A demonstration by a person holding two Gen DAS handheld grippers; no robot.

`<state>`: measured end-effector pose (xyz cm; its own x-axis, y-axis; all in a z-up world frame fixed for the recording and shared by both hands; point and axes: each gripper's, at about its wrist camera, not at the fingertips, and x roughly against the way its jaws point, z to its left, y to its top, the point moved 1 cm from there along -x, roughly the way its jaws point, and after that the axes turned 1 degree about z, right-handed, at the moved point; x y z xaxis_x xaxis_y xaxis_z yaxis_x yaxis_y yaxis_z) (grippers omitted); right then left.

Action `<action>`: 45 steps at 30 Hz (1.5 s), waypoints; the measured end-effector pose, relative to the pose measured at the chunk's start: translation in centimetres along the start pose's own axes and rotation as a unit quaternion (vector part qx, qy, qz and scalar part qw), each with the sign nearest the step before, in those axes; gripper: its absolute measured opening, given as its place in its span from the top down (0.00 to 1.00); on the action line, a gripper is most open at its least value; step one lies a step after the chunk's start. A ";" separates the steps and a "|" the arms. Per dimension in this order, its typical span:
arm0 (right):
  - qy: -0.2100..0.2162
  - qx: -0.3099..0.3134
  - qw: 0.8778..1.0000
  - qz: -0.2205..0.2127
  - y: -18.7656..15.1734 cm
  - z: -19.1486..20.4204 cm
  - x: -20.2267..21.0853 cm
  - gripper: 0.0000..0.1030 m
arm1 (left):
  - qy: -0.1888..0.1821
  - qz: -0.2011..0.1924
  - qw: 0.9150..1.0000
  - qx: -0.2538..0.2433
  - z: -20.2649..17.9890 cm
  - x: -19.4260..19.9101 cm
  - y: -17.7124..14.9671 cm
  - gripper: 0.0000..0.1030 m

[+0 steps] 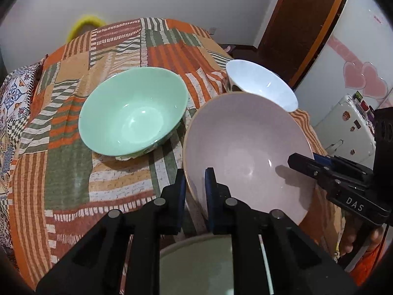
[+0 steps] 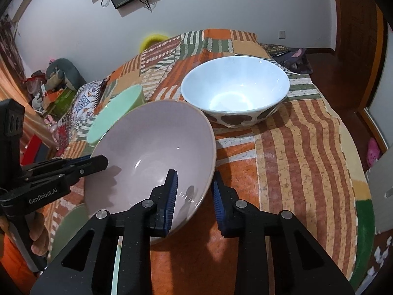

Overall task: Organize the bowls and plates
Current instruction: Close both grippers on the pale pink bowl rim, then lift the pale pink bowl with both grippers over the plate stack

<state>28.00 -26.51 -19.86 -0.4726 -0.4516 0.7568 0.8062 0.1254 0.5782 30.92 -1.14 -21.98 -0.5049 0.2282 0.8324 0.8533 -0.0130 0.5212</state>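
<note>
A pale pink bowl (image 1: 245, 152) sits tilted between both grippers. My left gripper (image 1: 195, 174) is shut on its near left rim, one blue pad inside the bowl and one outside. My right gripper (image 2: 194, 174) is shut on the opposite rim (image 2: 206, 191) and shows in the left wrist view as a black jaw (image 1: 298, 161) reaching in from the right. A mint green bowl (image 1: 132, 113) stands to the left. Behind the pink bowl is a white bowl (image 2: 235, 91) with brown spots. A pale green plate (image 1: 196, 265) lies under the grippers.
The dishes rest on a surface covered with an orange, green and cream striped patchwork cloth (image 2: 294, 152). A person's hand (image 2: 39, 236) holds the left gripper's handle. A white fridge (image 1: 348, 127) stands at the right, clutter and a soft toy (image 2: 61, 73) at the far left.
</note>
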 end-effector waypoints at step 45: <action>0.096 0.183 0.978 0.007 -5.0 20.9 0.9 0.75 | 0.114 -0.097 0.982 0.117 13.5 20.1 -15.1 0.86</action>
<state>16.07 -9.04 -15.69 -0.3582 -0.6015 0.7141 0.6143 0.4241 0.6654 9.63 16.83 -15.69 -0.6542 -0.0205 0.7560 0.7312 0.2385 0.6391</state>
